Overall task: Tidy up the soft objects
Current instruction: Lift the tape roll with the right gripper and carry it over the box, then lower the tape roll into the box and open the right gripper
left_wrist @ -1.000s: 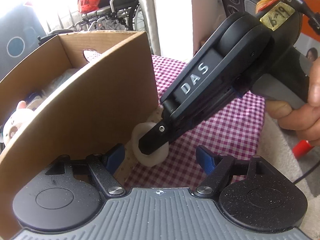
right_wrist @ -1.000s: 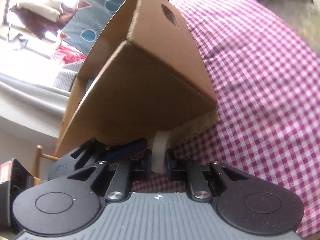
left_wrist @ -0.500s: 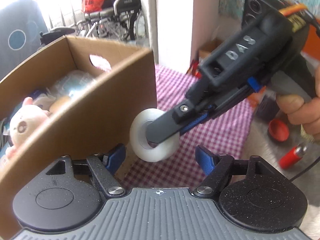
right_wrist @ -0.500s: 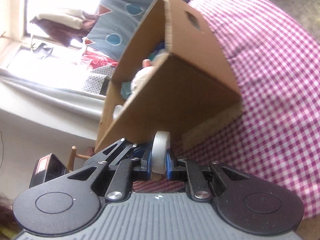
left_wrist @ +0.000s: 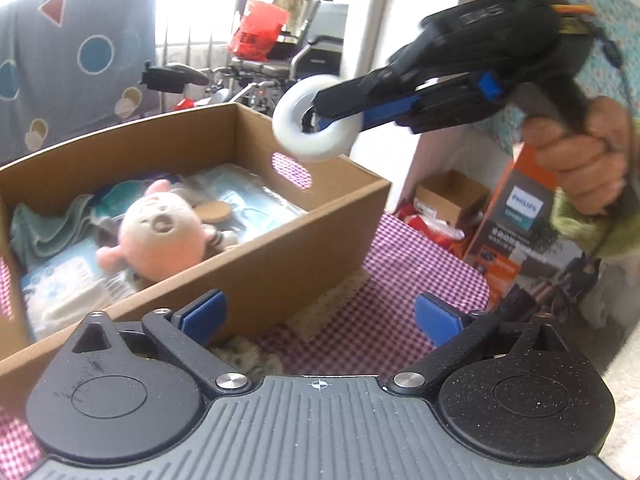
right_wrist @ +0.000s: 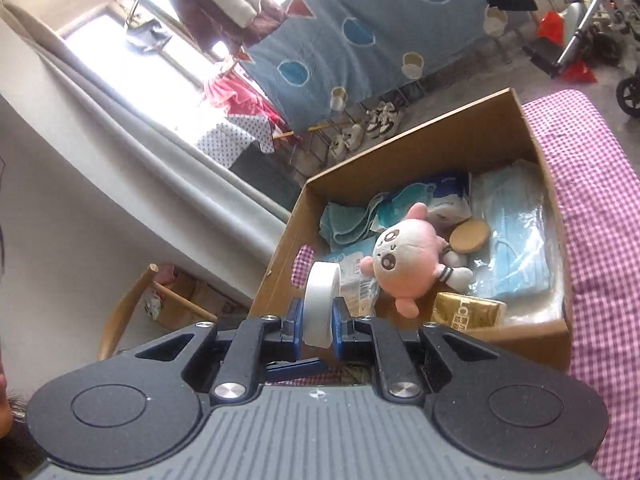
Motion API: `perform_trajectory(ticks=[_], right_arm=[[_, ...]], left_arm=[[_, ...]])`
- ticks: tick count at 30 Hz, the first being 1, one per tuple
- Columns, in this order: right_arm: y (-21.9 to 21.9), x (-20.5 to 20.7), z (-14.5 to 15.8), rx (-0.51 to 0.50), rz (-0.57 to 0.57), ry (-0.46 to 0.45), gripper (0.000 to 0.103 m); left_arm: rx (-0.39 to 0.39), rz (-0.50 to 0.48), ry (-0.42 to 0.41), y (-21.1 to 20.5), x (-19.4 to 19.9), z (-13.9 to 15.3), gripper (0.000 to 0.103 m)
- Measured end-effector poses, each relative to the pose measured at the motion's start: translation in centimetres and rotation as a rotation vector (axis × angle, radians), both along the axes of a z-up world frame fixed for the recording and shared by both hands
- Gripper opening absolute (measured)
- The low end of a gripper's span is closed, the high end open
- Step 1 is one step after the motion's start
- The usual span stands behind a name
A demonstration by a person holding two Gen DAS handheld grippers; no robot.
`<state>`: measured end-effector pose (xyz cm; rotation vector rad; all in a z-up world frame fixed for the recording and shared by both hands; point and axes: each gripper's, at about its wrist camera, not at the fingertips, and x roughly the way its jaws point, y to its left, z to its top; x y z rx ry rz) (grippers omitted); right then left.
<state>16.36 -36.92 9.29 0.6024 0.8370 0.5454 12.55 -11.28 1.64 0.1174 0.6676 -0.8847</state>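
The white tape roll (right_wrist: 321, 304) is clamped edge-on between the blue pads of the right gripper (right_wrist: 318, 322), whose jaws are drawn together on the roll's flat sides. From the left wrist view the same roll (left_wrist: 316, 118) is seen face-on as a ring, suspended in the air above the near right corner of the cardboard box (left_wrist: 280, 264) and clear of its walls. A hand (left_wrist: 580, 152) grips the handle of the right gripper at the right of that view. The left gripper (left_wrist: 318, 316) is low in the foreground with its jaws opening; the two blue pads stand far apart and nothing lies between them. The box is open at the top and rests on a table covered with a pink-and-white checked cloth (left_wrist: 420, 280); an oval handle cut-out pierces its end wall. Inside the box (right_wrist: 552, 240) lie a pink plush toy (right_wrist: 404, 252) with a round face, pale blue packets of face masks (right_wrist: 516, 248), a teal towel (right_wrist: 344, 224) at the far side, a round tan disc (right_wrist: 470, 234) beside the plush toy and a gold-wrapped pack (right_wrist: 468, 310) against the near wall. Beyond the table edge an orange printed carton (left_wrist: 520, 216) and a small cardboard box (left_wrist: 448, 196) stand on the floor. A blue blanket (right_wrist: 360, 32) with circles and triangles hangs in the background, and a wheelchair (left_wrist: 280, 60) stands behind the box.
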Motion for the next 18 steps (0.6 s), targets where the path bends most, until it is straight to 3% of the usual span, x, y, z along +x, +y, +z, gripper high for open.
perform_trajectory(ticks=[8,13,18], right_arm=[[6.8,9.8,-5.8,-0.194,0.238,0.27,0.016],[10.2,12.9,-9.4,-0.289,0.355,0.395,0.016],[11.8,14.6,-11.9,-0.337,0.392,0.471,0.016]], left_arm=[[-0.103,0.093,0.083,5.4,1.9,0.2,0.102],[-0.122,0.137,0.101,7.0,2.6,-0.3,0.103],[-0.138,0.131,0.117,7.5,3.2,-0.7,0.102]])
